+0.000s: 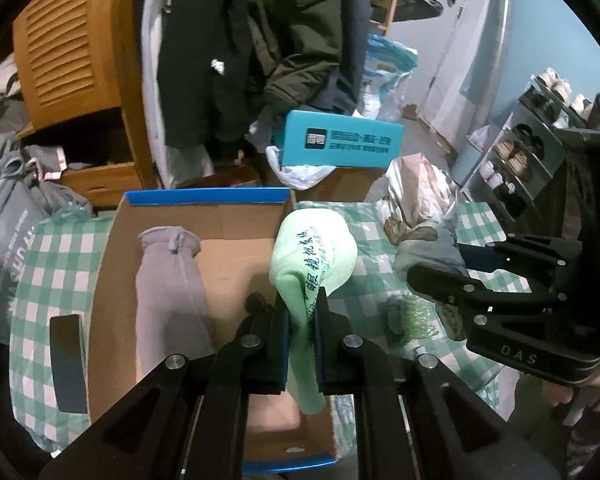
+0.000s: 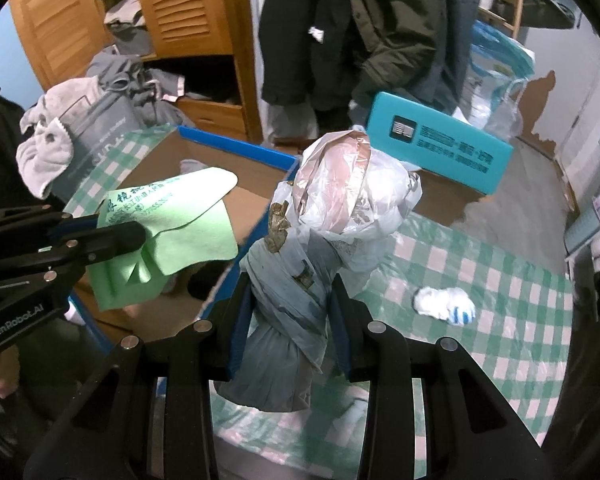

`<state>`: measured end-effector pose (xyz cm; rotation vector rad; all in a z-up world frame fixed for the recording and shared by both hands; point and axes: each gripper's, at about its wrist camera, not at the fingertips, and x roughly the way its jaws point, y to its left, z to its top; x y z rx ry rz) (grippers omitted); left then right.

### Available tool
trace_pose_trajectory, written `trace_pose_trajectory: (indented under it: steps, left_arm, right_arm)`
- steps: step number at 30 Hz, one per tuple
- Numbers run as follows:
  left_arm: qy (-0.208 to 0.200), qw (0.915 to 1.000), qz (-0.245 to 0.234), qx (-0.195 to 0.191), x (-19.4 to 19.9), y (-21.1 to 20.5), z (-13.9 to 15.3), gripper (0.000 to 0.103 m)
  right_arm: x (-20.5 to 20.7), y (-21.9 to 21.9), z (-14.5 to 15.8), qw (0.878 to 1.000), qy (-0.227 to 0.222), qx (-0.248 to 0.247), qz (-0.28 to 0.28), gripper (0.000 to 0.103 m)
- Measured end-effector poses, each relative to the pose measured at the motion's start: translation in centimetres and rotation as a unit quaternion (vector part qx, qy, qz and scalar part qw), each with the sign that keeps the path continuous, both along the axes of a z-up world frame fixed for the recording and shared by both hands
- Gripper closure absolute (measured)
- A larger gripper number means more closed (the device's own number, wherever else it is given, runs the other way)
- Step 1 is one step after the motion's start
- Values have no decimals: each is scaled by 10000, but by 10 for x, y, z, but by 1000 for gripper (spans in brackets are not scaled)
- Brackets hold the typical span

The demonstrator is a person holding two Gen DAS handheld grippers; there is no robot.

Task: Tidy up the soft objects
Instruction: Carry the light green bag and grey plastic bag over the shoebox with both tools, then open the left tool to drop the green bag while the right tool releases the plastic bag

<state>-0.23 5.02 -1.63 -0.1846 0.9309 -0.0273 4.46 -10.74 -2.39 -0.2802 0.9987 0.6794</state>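
My left gripper (image 1: 302,300) is shut on a light green cloth (image 1: 314,250) printed with dark characters, held over the right side of an open cardboard box (image 1: 236,248) with blue edges. A grey rolled cloth (image 1: 172,284) lies inside the box at the left. In the right wrist view, my right gripper (image 2: 290,296) is shut on a bundle of grey and white plastic bags (image 2: 332,216), hanging just right of the box's blue wall (image 2: 240,276). The left gripper (image 2: 112,236) with the green cloth (image 2: 172,232) shows at the left there; the right gripper (image 1: 440,270) shows at the right in the left wrist view.
A green and white checked cloth (image 2: 500,280) covers the table. A white and blue balled sock (image 2: 444,304) lies on it at the right. A teal box (image 1: 340,144) stands behind the cardboard box. Hanging coats (image 1: 240,48), a wooden cabinet (image 1: 68,44) and a shoe rack (image 1: 532,148) surround the table.
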Motion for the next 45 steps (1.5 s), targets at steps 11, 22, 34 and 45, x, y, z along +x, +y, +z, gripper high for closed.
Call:
trace_pose_trajectory:
  steps: [11,22,34,45]
  left_arm:
    - [20,9994,345,-35,-11,35,-5,93]
    - [154,9984,544,-74,-15,58,-16,93]
    - [429,9958,799,-144,-16,79,-35,93]
    - [393,9950,916,-66,-17,81,-34,61]
  right_arm:
    - [-1,42,-5,9996,102,-37,243,68]
    - [-3,79,-15,9986,219,-113,470,68]
    - [-3,103,-28,9971,411,-204,603,68]
    - [1,101,-41,9968,540,-279,515,56]
